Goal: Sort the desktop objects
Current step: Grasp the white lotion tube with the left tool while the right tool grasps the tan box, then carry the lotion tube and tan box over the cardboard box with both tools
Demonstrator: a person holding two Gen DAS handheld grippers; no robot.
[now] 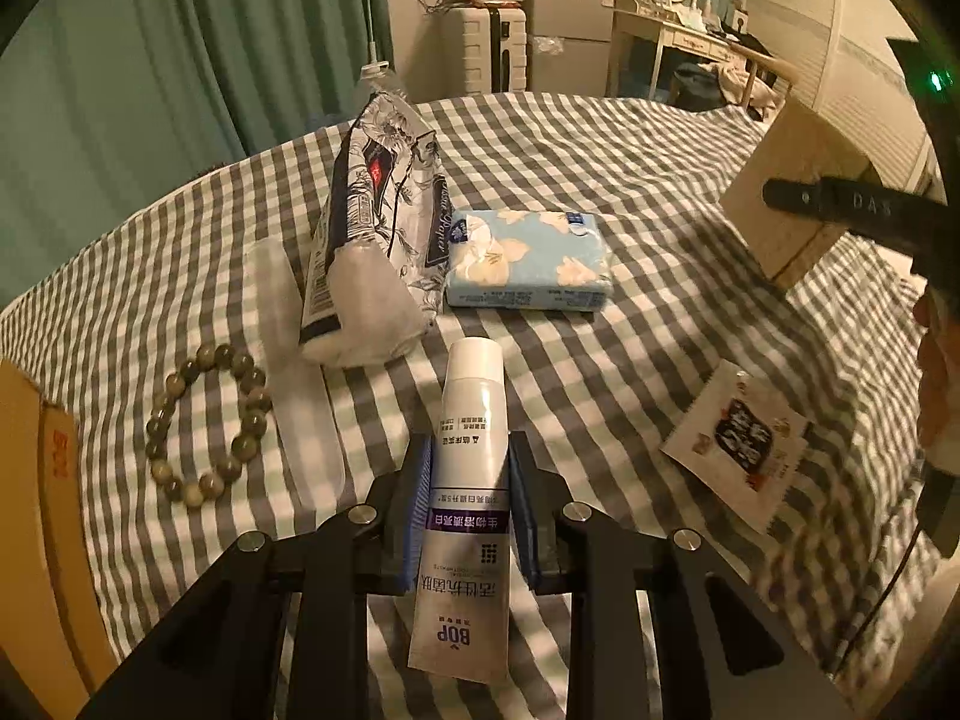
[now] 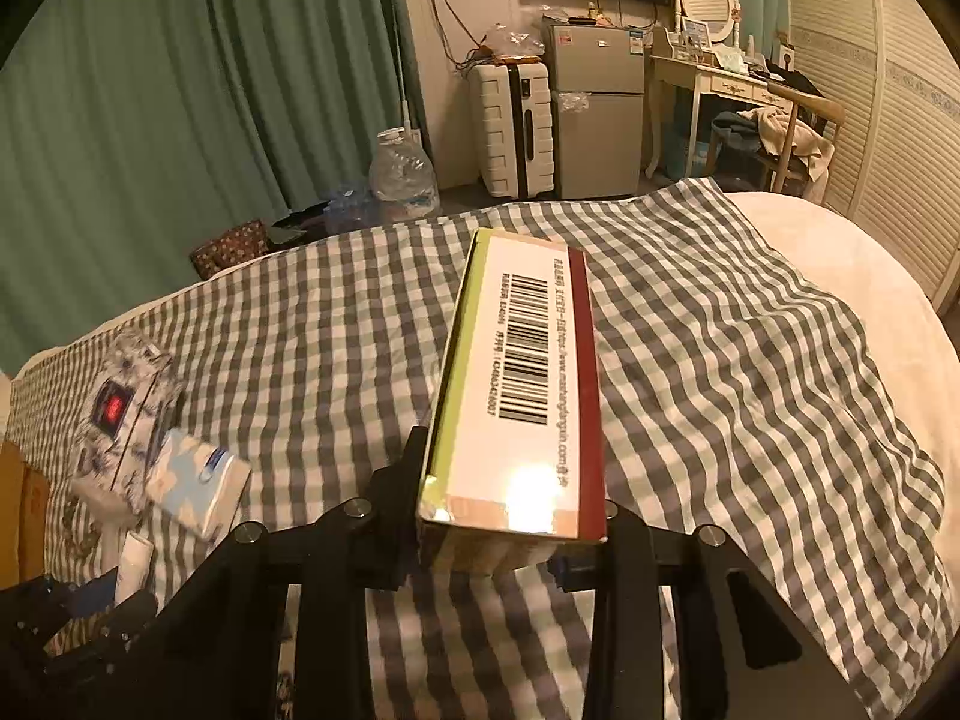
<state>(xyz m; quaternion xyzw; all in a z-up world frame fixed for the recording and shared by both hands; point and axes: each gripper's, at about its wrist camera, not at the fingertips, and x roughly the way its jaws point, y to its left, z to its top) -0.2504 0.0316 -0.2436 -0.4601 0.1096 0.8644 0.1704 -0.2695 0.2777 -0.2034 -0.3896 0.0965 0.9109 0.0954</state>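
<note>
Left tongs: your left tongs [image 1: 470, 501], at the bottom centre of the left wrist view, are clamped by their blue pads on a white plastic tube [image 1: 465, 516]; the tube's cap points away from you, up the frame.
Tube writing: "BOP" in blue near its flat crimped end, a purple band of white Chinese characters across its middle, seen upside down.
Right tongs: your right tongs [image 2: 510, 546], at the bottom centre of the right wrist view, are closed against the sides of a long cardboard box [image 2: 522, 384] with a green side and a dark red edge.
Box writing: a black barcode runs along its white top face, with a line of small print beside it, too fine to read.
Surface: a bed under a grey and white checked cloth [image 1: 630, 324].
Centre of left view: a floral black and white tissue pack [image 1: 378, 240] lettered "Tissue Paper", just beside a flat pale blue tissue packet with cream flowers [image 1: 531, 258].
Left of left view: a bracelet of round greenish beads [image 1: 207, 420] lying flat, near a brown cardboard carton edge [image 1: 51, 480] with red print.
Right of left view: a white square sachet with black characters [image 1: 738, 444].
</note>
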